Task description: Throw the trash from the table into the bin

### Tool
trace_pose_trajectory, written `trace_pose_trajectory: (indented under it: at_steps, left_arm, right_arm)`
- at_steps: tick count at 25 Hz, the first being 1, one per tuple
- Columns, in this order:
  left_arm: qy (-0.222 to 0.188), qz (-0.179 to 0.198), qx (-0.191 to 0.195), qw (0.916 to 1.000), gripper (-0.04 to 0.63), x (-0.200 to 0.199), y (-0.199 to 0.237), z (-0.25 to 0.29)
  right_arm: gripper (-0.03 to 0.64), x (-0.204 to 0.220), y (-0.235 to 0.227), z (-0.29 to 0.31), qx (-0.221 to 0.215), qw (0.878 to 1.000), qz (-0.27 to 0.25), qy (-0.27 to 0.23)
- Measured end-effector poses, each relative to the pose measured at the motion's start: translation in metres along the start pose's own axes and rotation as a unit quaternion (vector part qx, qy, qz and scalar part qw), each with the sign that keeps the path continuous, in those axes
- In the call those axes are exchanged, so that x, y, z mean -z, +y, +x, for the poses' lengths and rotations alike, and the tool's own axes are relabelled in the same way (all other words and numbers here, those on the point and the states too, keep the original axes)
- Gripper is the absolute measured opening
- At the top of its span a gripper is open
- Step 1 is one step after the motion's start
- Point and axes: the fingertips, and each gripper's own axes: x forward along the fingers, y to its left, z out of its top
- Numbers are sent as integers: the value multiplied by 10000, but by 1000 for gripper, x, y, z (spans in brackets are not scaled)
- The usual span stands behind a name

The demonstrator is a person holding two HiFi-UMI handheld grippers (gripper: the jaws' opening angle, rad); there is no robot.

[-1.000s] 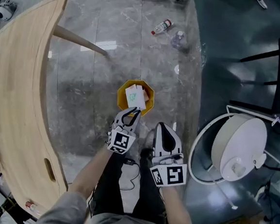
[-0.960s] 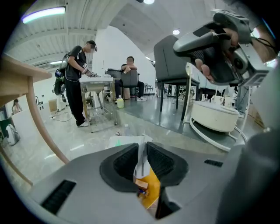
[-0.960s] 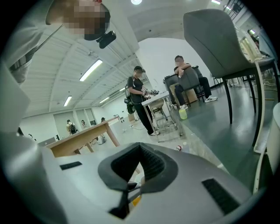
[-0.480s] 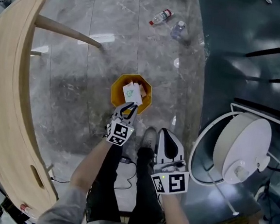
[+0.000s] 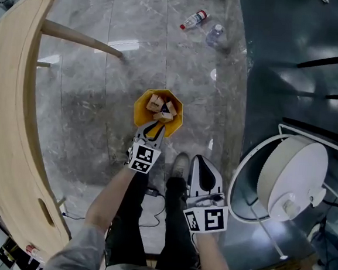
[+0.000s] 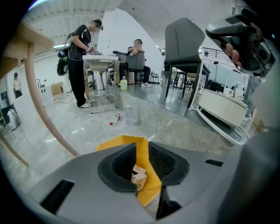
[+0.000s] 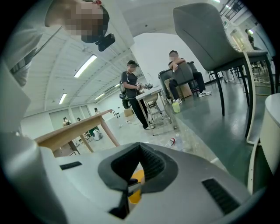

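Note:
A yellow bin (image 5: 140,110) stands on the marble floor in front of the person's legs. Small brown and white cartons (image 5: 156,103) lie inside it. My left gripper (image 5: 155,128) hangs just over the bin's near rim. Its jaws have just been opening and stand a little apart with nothing between them. Through that gap in the left gripper view (image 6: 142,148) I see the bin (image 6: 117,143) and a small carton (image 6: 139,176) in it. My right gripper (image 5: 198,159) is lower right, beside the person's shoe, shut and empty. In its own view (image 7: 140,148) the bin (image 7: 136,176) shows behind the jaws.
The curved wooden table (image 5: 9,117) runs down the left, with a leg (image 5: 77,38) slanting to the floor. Two bottles (image 5: 194,19) lie on the floor beyond the bin. A large white round device (image 5: 289,177) on a frame stands right. People stand in the background.
The white carton held over the bin is no longer at the left gripper; cartons now lie inside the bin. Both grippers dropped lower a second ago, then stayed put.

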Motion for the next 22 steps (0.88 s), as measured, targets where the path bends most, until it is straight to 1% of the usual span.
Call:
trace_pose_trajectory:
  at_steps: [3, 6, 12, 16, 22]
  left_arm:
    - [-25, -41, 26, 10000, 92, -8, -2, -7]
    - [-118, -19, 74, 9999, 92, -27, -6, -23]
    - [-611, -206, -11, 9979, 84, -99, -9, -75]
    - [-1037, -286, -170, 9941, 34, -151, -8, -117]
    - [-1486, -279, -343, 9879, 14, -216, -10, -174]
  right_arm:
    - [3, -2, 1, -1, -30, 10000, -11, 19]
    - [3, -8, 5, -2, -83, 10000, -32, 39]
    - [3, -38, 27, -7, -250, 9997, -77, 5]
    - [3, -64, 48, -12, -386, 9991, -149, -57]
    - [3, -99, 72, -20, -573, 9980, -240, -128]
